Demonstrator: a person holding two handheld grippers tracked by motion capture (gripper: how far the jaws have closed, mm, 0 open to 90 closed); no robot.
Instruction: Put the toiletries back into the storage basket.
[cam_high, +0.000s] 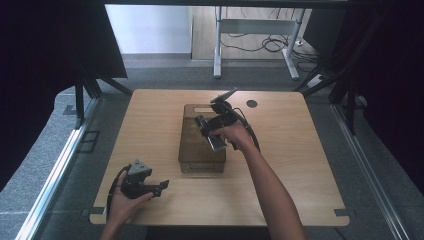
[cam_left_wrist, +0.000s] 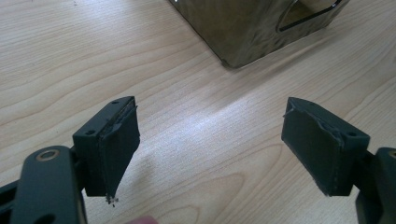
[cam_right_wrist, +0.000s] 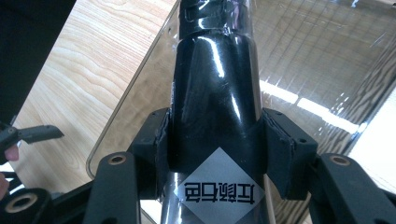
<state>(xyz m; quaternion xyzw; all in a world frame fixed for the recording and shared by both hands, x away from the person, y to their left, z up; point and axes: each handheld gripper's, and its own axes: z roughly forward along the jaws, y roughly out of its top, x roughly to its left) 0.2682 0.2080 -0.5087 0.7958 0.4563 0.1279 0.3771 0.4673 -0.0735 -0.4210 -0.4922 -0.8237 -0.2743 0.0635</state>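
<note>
A glossy black bottle (cam_right_wrist: 212, 93) with a silver diamond label is clamped between the pads of my right gripper (cam_right_wrist: 212, 144). In the high view the bottle (cam_high: 206, 127) lies tilted in my right gripper (cam_high: 212, 133) over a smoky see-through box (cam_high: 192, 155) at the table's middle. The box's clear wall and rim (cam_right_wrist: 317, 56) lie just beyond the bottle. My left gripper (cam_high: 162, 188) rests low near the table's front left, open with nothing between its pads (cam_left_wrist: 116, 149). A corner of the box (cam_left_wrist: 243, 28) lies ahead of it.
The wooden table (cam_high: 150, 125) has a round hole (cam_high: 251, 104) near its far edge. A white desk frame (cam_high: 255, 30) with cables stands on the floor beyond. Dark curtains hang on both sides.
</note>
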